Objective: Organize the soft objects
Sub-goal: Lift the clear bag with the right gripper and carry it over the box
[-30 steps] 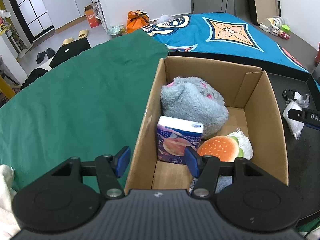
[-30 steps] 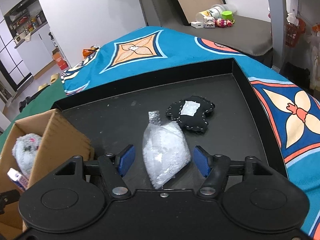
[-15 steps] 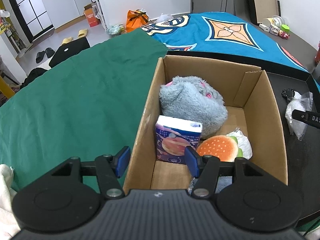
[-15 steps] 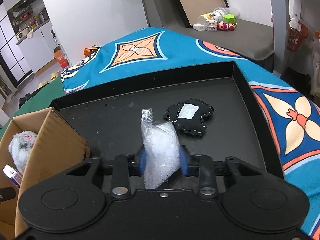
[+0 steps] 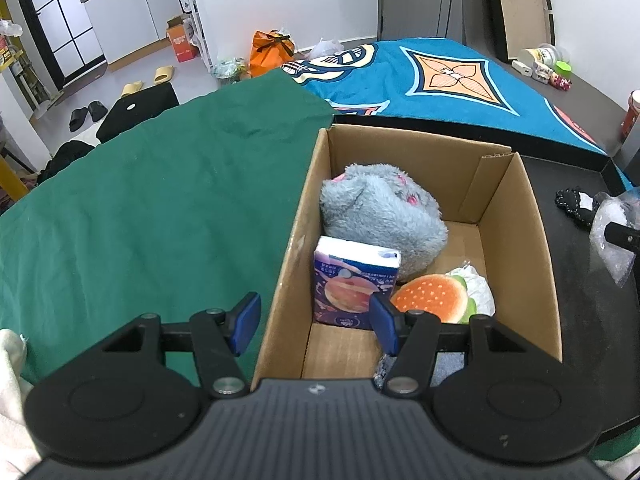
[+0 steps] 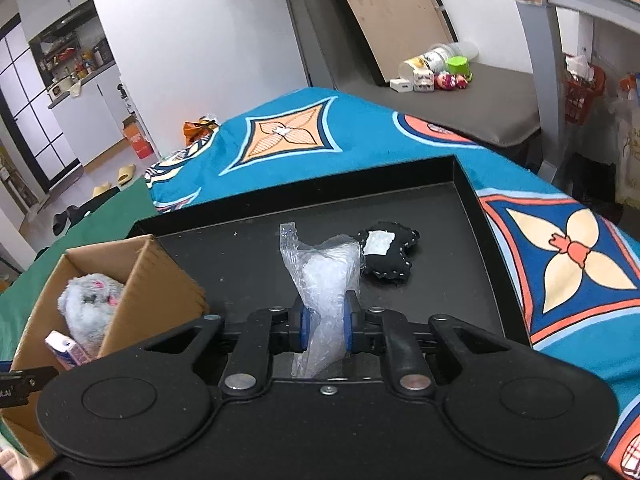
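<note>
My right gripper (image 6: 325,322) is shut on a clear plastic bag of white filling (image 6: 326,276) and holds it lifted above the black tray (image 6: 466,184). A black stitched soft toy (image 6: 390,256) lies on the tray just beyond it. The cardboard box (image 5: 536,248) holds a grey plush (image 5: 380,216), a tissue pack (image 5: 352,280), a burger toy (image 5: 430,298) and a white bag (image 5: 476,286). My left gripper (image 5: 316,320) is open and empty, over the box's near left corner. The bag also shows at the right edge of the left wrist view (image 5: 612,224).
A green cloth (image 5: 160,208) covers the table left of the box. A blue patterned cloth (image 6: 560,248) lies under and beyond the tray. Small items stand on a grey table (image 6: 480,96) far back. A white cloth (image 5: 10,360) lies at the near left.
My right gripper closed on the plastic bag and has lifted it off the tray, standing it more upright. My left gripper has barely moved.
</note>
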Available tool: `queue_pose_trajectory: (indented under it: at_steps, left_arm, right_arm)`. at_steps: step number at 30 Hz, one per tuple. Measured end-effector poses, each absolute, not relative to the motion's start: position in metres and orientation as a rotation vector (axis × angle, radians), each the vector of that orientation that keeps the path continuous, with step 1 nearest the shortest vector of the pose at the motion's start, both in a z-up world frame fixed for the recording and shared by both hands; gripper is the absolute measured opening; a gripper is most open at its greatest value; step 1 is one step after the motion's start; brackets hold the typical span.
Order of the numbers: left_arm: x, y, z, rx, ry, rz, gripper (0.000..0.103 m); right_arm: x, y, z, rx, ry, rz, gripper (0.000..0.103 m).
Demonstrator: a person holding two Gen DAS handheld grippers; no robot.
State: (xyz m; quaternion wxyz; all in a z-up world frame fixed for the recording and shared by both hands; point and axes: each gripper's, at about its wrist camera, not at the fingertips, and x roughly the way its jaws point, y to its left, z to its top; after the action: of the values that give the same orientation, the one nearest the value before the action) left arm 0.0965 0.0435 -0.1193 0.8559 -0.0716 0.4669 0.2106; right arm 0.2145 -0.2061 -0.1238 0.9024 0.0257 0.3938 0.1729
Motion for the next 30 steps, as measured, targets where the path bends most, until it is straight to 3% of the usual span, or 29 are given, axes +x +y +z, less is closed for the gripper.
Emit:
queue_pose_trajectory:
  at_steps: [30]
  left_arm:
    - [0.076, 0.057, -0.115, -0.2, 0.936, 0.411, 0.058]
  right_arm:
    - [0.176, -0.163, -0.072, 0.014, 0.747, 0.465, 0.016]
